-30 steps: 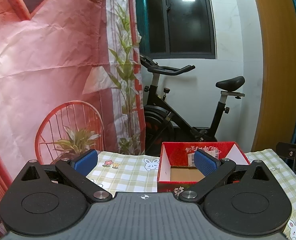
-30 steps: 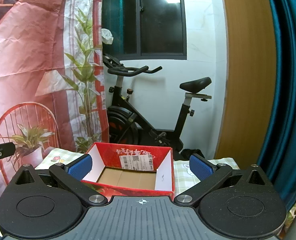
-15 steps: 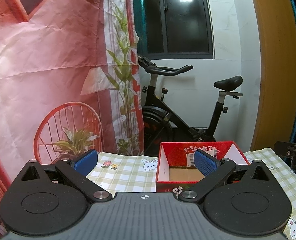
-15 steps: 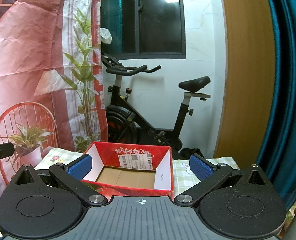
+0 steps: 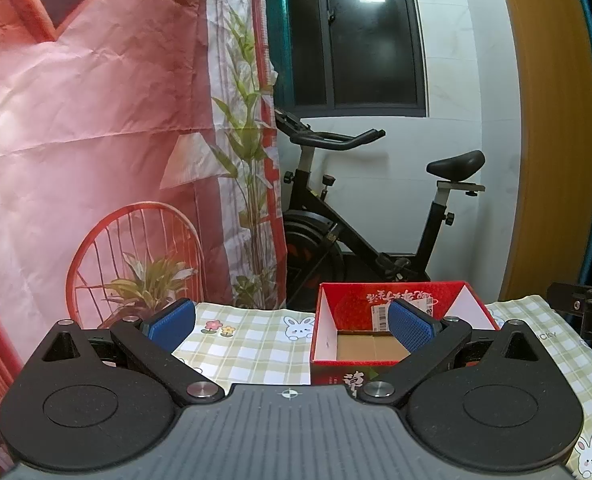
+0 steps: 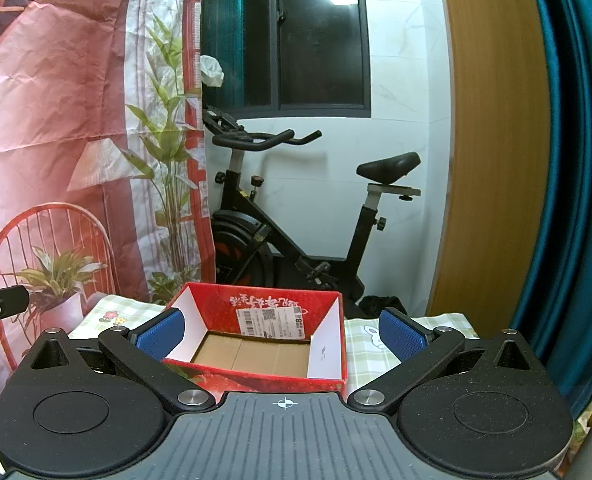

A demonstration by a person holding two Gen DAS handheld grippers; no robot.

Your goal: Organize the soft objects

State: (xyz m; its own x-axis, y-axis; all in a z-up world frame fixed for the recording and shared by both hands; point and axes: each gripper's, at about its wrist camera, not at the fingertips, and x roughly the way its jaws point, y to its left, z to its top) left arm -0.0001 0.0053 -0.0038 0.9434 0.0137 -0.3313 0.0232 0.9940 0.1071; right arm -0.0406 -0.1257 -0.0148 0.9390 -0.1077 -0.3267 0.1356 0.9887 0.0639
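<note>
a: where's the red box (image 5: 400,320)?

b: on the checked tablecloth (image 5: 251,344), open top up. from the left wrist view it sits at 1 o'clock, long axis running 9 to 3, label wall on the far side. cardboard floor bare.

a: left gripper (image 5: 291,324)?

b: jaws spread wide, nothing between the blue pads.

a: right gripper (image 6: 281,332)?

b: also spread, empty, box at 12 o'clock in its view. exercise bike (image 6: 296,216) stands behind the table.
</note>
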